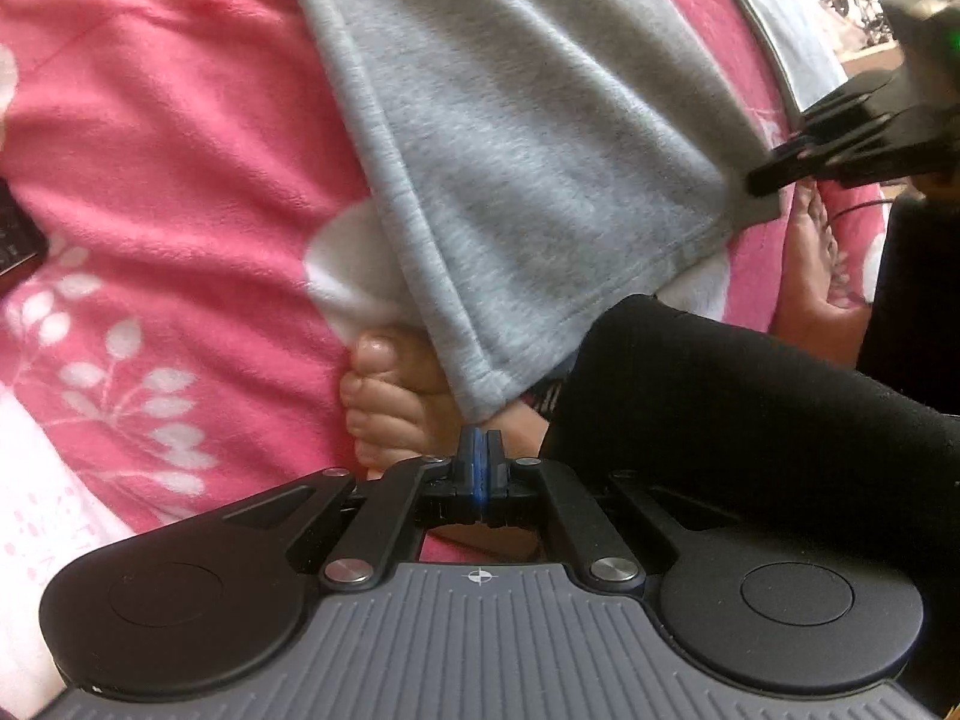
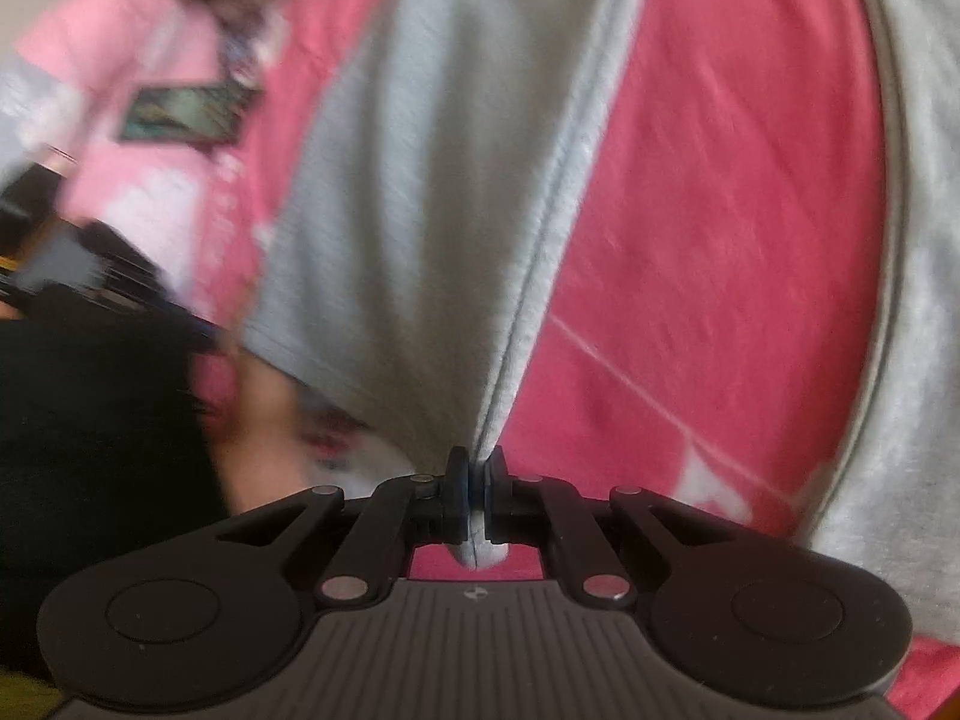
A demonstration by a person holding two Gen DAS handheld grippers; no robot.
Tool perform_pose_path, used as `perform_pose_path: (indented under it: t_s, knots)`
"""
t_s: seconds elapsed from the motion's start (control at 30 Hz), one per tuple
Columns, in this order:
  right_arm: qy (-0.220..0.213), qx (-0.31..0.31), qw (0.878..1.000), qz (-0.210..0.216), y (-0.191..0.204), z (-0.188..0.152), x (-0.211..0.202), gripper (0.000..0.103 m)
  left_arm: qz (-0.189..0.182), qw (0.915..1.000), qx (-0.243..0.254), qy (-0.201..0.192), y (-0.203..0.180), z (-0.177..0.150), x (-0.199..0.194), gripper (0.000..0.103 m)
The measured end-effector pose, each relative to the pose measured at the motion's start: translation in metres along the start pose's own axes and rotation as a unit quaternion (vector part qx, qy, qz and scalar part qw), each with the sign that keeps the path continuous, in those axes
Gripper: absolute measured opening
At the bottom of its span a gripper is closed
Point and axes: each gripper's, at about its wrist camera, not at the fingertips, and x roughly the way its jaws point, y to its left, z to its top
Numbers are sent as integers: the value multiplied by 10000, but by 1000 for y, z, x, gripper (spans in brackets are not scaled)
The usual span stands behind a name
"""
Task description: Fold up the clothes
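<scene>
A grey knit garment [image 1: 510, 138] hangs stretched over a pink blanket [image 1: 150, 150]. Its lower left hem corner runs down into the tips of my left gripper [image 1: 477, 450], whose blue pads are shut on it. The other hem corner, at the right of the left wrist view, is pinched by my right gripper [image 1: 774, 174]. In the right wrist view, the right gripper [image 2: 477, 471] is shut on a seamed edge of the grey garment [image 2: 432, 210]. A small fold of cloth bulges out behind the pads. This view is blurred.
A person's bare feet [image 1: 390, 396] and black trouser legs [image 1: 720, 396] lie under the hem, close to my left gripper. A dark flat device [image 1: 15, 228] rests on the blanket at the left. More grey cloth [image 2: 924, 300] lies along the right edge.
</scene>
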Motion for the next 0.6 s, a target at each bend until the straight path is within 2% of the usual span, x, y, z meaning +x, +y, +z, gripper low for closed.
perform_pose_path:
  t_s: [0.03,0.13,0.2,0.23,0.33,0.43,0.53,0.6]
  knots:
    - [28,23,9999,-139,-3,-2,7,13,-15,10000,-53,-9,3,-1,-2,0]
    - [173,131,9997,-105,-8,-12,11,22,-66,9997,-182,-180,13,2,-15,0]
    - [285,-23,9994,-195,-8,-20,5,31,-79,9988,-278,-392,19,8,-26,4]
    - [324,-135,9990,-292,-6,-23,1,31,-73,9980,-314,-551,20,12,-31,11]
    - [-86,-553,9968,-564,3,-23,-25,31,-87,9944,-315,-1000,19,21,-42,21]
    - [-853,-650,9934,-404,5,-12,-53,31,-53,9926,-297,-1173,12,27,-38,39]
    - [-1249,-741,9889,-301,12,-1,-59,31,-15,9931,-302,-1134,2,35,-20,39]
    - [-1255,-796,9885,-267,16,2,-52,31,207,9940,-336,-1021,-14,42,1,39]
